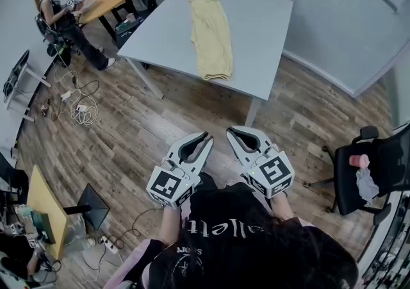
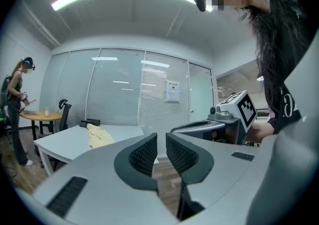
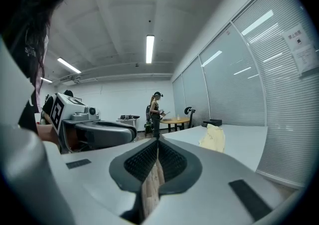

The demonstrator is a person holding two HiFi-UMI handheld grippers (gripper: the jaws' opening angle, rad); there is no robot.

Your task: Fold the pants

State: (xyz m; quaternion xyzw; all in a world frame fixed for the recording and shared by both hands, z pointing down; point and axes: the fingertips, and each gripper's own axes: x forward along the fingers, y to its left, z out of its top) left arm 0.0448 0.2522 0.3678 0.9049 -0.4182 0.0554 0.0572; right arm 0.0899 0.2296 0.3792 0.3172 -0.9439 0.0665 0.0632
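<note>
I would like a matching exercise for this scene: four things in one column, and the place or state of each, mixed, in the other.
1. yellow pants
2. left gripper
3. right gripper
4. black office chair

A. jaws together
B. lying on the grey table
C. standing on the wooden floor
D. jaws slightly apart, nothing between them

Pairs: 1-B, 2-D, 3-A, 4-C

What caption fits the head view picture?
Empty left claw and right claw held short of pale yellow fabric pants on a grey rectangular table.
</note>
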